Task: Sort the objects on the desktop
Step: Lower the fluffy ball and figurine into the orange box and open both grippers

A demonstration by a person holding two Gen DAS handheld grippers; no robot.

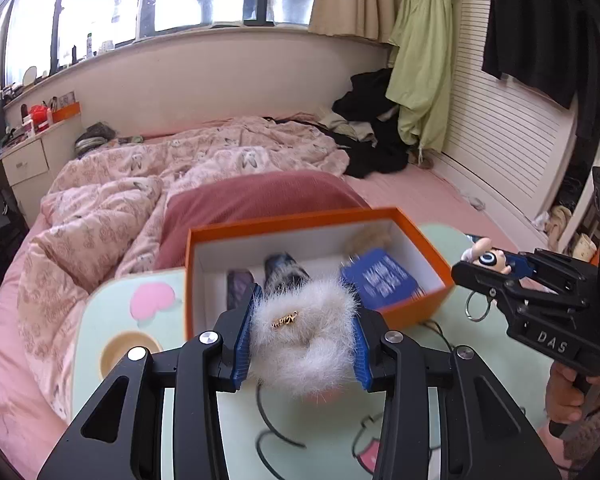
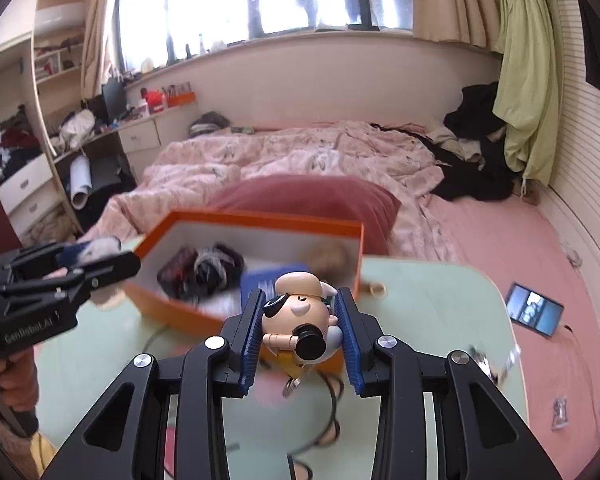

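Observation:
My left gripper [image 1: 302, 328] is shut on a white furry hair clip [image 1: 304, 344] with a gold tag, held above the near edge of the orange box [image 1: 284, 224]. My right gripper [image 2: 302, 330] is shut on a small figurine keychain [image 2: 298, 320] with a black eye patch, held over the box's near right corner [image 2: 356, 236]. The right gripper also shows in the left wrist view [image 1: 496, 264], with the keychain ring hanging below it. The left gripper shows in the right wrist view [image 2: 96, 258]. Inside the box lie a blue card box [image 1: 384, 284], dark scrunchies [image 2: 204, 268] and a tan furry item [image 1: 368, 238].
The box stands on a pale green lap table [image 1: 108, 312] on a bed with a pink quilt [image 1: 140, 184] and a red pillow [image 2: 312, 196]. A black cable [image 1: 276, 428] lies on the table. A tablet [image 2: 534, 310] lies on the pink sheet at right.

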